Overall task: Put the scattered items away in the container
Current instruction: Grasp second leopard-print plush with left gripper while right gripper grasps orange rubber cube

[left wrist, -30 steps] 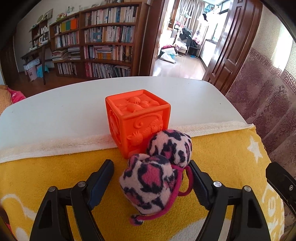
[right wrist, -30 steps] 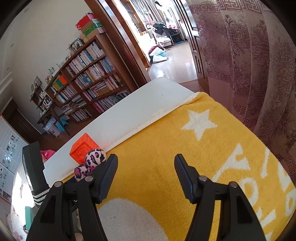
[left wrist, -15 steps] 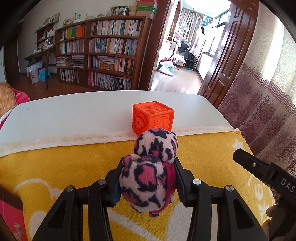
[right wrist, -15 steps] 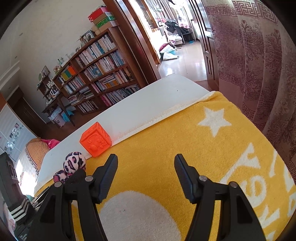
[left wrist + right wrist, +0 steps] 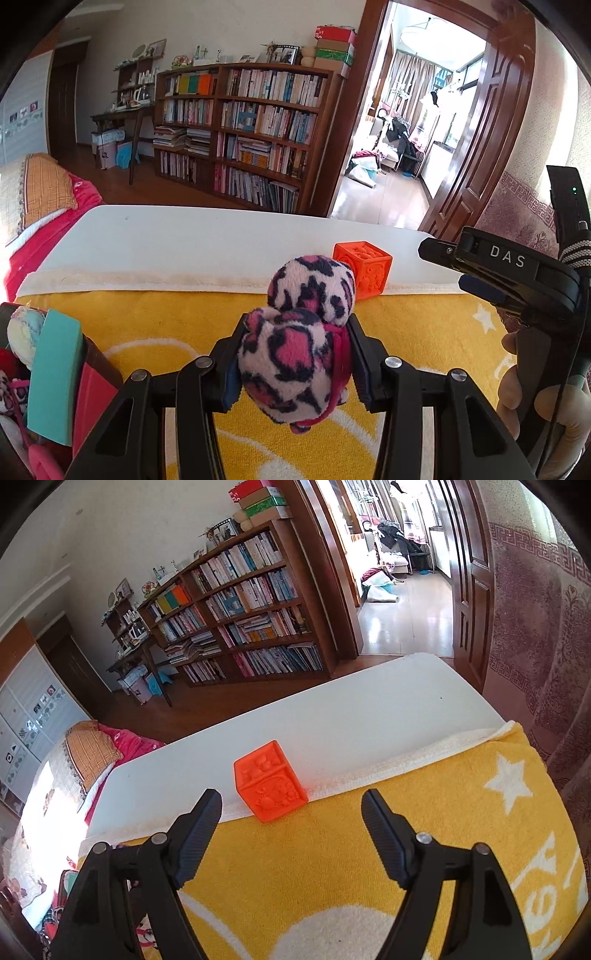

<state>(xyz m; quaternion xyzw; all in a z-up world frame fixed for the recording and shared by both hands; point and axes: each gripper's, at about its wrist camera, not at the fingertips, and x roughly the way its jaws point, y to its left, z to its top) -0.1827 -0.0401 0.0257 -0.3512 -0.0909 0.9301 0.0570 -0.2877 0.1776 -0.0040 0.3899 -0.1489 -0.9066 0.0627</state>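
One orange cube (image 5: 270,781) lies just ahead of your spread, just-widened right hand-held gripper (image 5: 291,805), while your left hand-held gripper (image 5: 293,363) pinches the leopard plush (image 5: 299,347).

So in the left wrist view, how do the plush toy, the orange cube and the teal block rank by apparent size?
1. plush toy, largest, though nearest the camera
2. teal block, partly cut off at the edge, so unsure
3. orange cube, smallest, but farthest away and partly hidden behind the toy
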